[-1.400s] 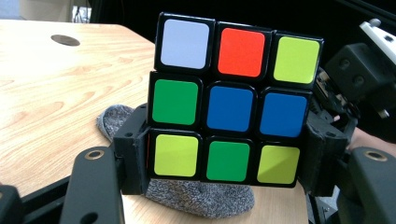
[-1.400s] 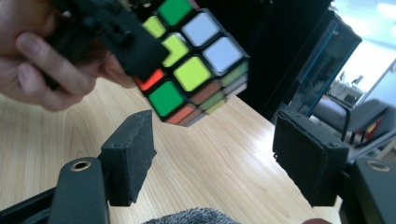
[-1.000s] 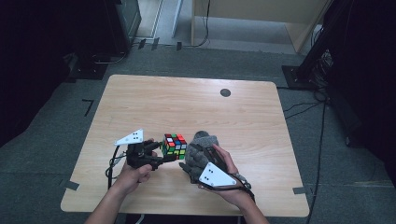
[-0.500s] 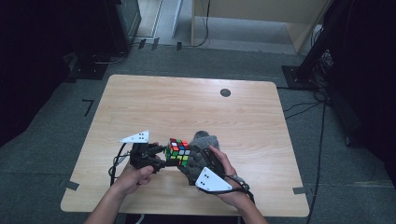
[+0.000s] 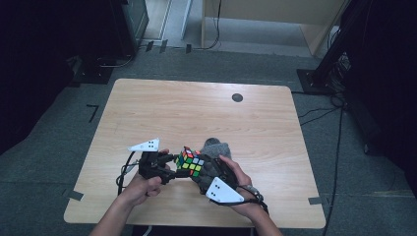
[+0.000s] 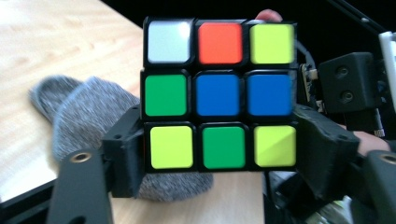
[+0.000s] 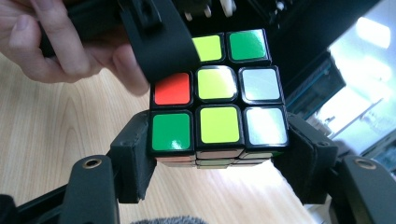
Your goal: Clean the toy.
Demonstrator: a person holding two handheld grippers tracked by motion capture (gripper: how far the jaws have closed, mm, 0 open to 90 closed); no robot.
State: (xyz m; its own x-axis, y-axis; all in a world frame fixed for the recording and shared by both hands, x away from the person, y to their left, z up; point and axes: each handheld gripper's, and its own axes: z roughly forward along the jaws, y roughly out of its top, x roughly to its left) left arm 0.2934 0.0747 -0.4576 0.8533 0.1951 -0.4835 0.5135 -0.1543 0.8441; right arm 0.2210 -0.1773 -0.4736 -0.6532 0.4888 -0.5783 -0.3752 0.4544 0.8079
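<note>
A scrambled Rubik's cube point(image 5: 191, 162) hangs just above the wooden table point(image 5: 196, 113) near its front edge, between both grippers. My left gripper point(image 5: 172, 166) comes in from the left. In the left gripper view its pads flank the bottom row of the cube point(image 6: 219, 95) and touch both sides; its jaws have just been opening with the cube between them. My right gripper point(image 5: 202, 169) comes in from the right. In its own view the pads press on the lowest row of the cube point(image 7: 219, 107); its jaws have just been closing on it.
A grey sock point(image 5: 216, 146) lies on the table right behind the cube and shows beside it in the left gripper view point(image 6: 88, 112). A small black round mark point(image 5: 237, 97) sits near the far edge. Dark cabinets, cables and floor surround the table.
The cube has shifted slightly toward the person and turned a little between the two grippers. Both hands have stayed where they were.
</note>
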